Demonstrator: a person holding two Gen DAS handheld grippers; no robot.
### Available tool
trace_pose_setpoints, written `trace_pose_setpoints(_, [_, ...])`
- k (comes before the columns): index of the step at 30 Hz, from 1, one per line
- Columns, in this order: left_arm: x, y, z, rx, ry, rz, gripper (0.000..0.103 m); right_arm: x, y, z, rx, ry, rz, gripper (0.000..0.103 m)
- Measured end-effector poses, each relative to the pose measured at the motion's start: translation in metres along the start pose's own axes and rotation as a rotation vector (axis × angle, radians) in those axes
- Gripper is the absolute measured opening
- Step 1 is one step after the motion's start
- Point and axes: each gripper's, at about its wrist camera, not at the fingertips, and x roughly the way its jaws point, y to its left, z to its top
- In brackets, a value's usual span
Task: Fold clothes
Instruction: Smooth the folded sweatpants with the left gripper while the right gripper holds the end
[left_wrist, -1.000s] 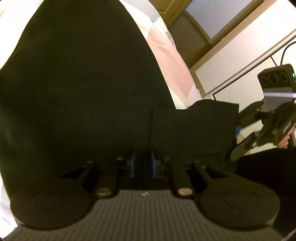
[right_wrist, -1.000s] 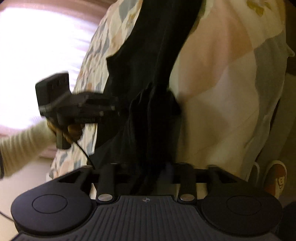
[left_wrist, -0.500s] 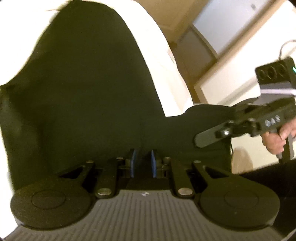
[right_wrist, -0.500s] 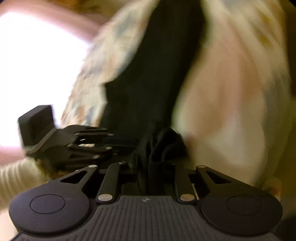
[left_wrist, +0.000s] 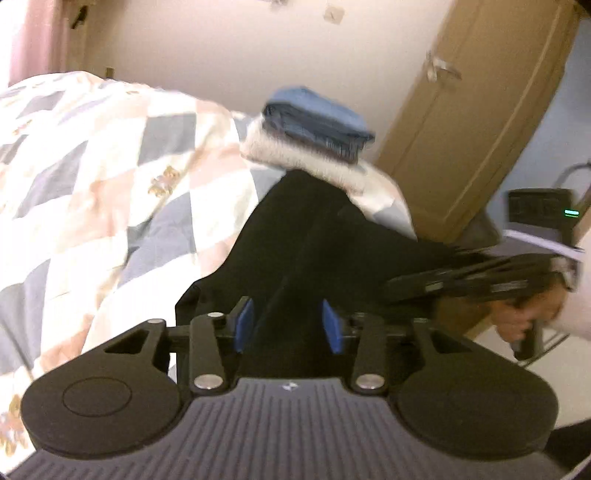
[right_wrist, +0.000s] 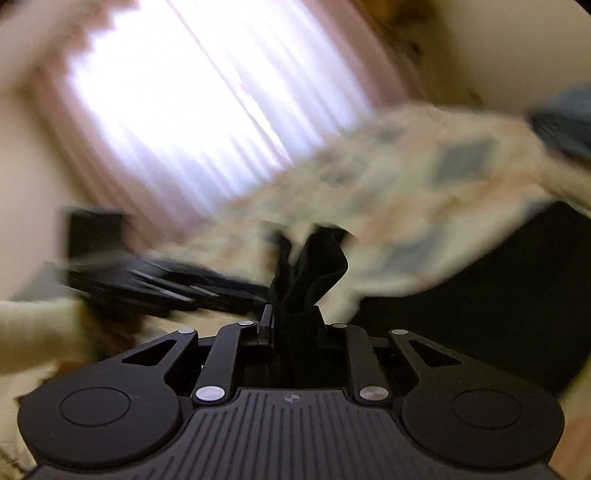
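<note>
Black garment lifted over the bed, one end coming loose.

The left gripper (left_wrist: 288, 325) is opening, its blue pads clear of the black garment (left_wrist: 314, 236) at lower centre; the right gripper (right_wrist: 291, 314) clenches a bunched fold. The free end could slump and spoil the fold, or swing into the folded stack (left_wrist: 317, 122) at upper centre; the quilt (left_wrist: 92, 177) at left offers room.

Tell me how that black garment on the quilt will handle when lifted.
Likely floppy: the black garment drapes limply over the quilt. Probably light: a bunched fold stands up from the right tongs. It may slip free of the opening left tongs.
</note>
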Motion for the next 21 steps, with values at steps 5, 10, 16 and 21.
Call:
trace_pose_setpoints(5, [0.093, 0.015, -0.012, 0.09, 0.248, -0.063, 0.032, 0.048, -0.115, -0.052, 0.443, 0.15, -0.06, 0.025])
trace_pose_setpoints(10, [0.114, 0.01, -0.018, 0.139, 0.29, -0.028, 0.032, 0.046, -0.123, -0.051, 0.517, 0.071, -0.007, 0.05])
trace_pose_setpoints(16, [0.075, 0.008, -0.024, -0.09, 0.206, 0.034, 0.034, 0.048, -0.113, -0.02, 0.268, 0.106, -0.085, 0.007])
trace_pose_setpoints(21, [0.054, -0.004, -0.028, -0.262, 0.187, 0.173, 0.035, 0.033, -0.124, 0.035, 0.033, 0.067, -0.107, 0.006])
